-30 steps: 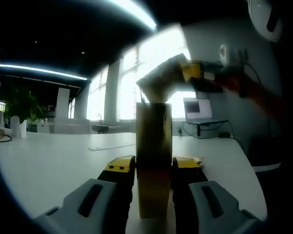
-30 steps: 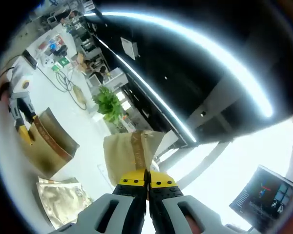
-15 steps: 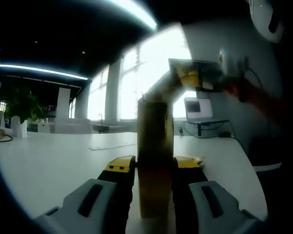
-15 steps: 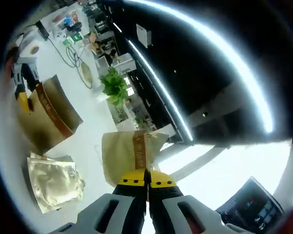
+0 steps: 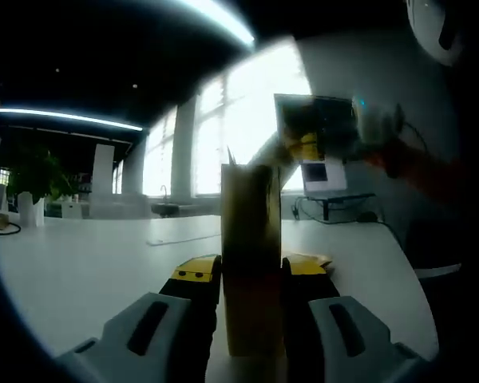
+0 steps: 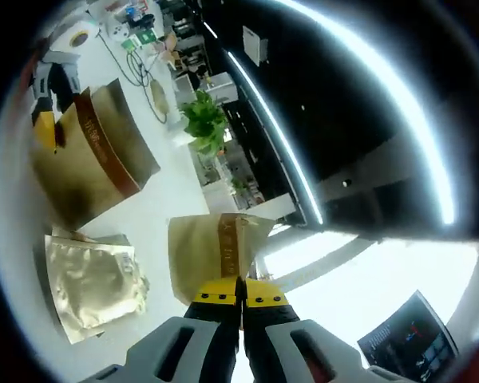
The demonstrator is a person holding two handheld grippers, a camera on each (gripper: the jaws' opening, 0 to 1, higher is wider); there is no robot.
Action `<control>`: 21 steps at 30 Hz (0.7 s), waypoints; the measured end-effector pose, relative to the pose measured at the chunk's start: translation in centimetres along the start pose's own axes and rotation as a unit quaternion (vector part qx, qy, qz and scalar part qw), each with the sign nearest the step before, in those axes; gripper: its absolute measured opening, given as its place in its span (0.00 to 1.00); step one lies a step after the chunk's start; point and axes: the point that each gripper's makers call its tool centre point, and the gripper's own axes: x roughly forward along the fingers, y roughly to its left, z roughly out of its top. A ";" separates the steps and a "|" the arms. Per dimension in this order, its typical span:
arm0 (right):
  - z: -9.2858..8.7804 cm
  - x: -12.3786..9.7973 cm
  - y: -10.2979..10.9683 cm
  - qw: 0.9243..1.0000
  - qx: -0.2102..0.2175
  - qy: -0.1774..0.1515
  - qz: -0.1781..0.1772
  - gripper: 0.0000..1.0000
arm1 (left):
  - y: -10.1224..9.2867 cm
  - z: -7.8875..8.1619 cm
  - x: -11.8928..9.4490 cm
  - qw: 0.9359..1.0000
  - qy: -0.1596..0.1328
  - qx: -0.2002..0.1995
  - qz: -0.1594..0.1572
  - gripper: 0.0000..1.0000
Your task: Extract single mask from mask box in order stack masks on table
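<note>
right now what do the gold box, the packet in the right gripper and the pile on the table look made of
Mask box: likely card with a satin gold finish and brown band; its flat faces hold shape. Held mask packet in the right gripper: matte gold, paper or foil film, unclear. Stacked packets on the white table: crinkled, shiny, probably foil.

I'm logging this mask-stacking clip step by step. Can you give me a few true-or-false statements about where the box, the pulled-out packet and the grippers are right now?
1. The left gripper is shut on the mask box. True.
2. The right gripper is open and holds nothing. False: its jaws are shut on a gold mask packet.
3. A gold packet already lies flat on the white table. True.
4. The mask box lies flat on its side. False: it stands upright between the left gripper's jaws.
5. A green plant stands beyond the table. True.
</note>
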 end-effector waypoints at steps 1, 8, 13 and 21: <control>-0.1 0.1 0.2 1.000 0.002 0.001 0.002 0.00 | 0.0 0.0 0.0 1.000 0.000 0.001 0.000 0.22; -0.6 0.7 2.7 0.999 -0.020 0.014 0.030 0.00 | 0.1 0.0 0.0 1.000 0.000 -0.001 0.003 0.22; -1.2 0.8 5.1 0.997 -0.040 0.024 0.061 0.00 | 0.2 -0.1 0.0 1.000 0.000 -0.001 0.003 0.22; -1.6 -0.1 8.6 0.992 -0.060 0.024 0.105 0.00 | 0.2 -0.1 0.0 1.000 0.000 -0.002 0.002 0.22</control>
